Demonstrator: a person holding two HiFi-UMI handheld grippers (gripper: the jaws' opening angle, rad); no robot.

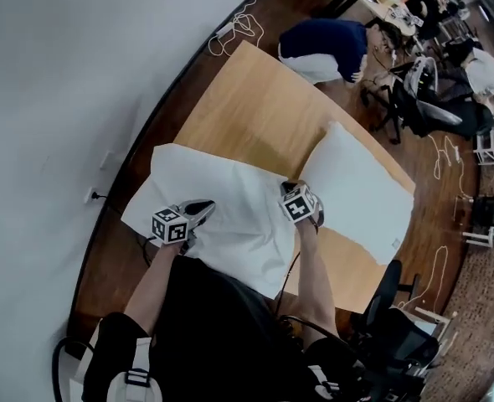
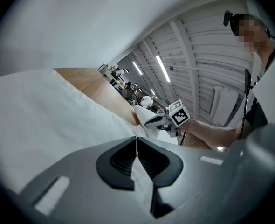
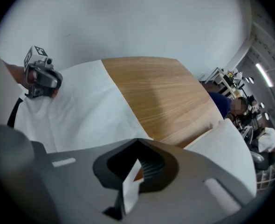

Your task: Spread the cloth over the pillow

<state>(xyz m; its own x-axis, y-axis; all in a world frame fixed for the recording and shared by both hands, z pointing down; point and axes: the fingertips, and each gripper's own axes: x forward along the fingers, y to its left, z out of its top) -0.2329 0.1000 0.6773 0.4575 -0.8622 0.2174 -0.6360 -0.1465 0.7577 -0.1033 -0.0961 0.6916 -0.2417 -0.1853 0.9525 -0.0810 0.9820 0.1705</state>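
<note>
Now L gripper & R gripper both clamp cloth edge betw. jaws, pillow beside.

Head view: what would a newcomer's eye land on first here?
The big white cloth lies over the near-left part of the wooden table, with the white pillow beside it on the right. The left gripper and right gripper are both shut on the cloth, one toward each side.
</note>
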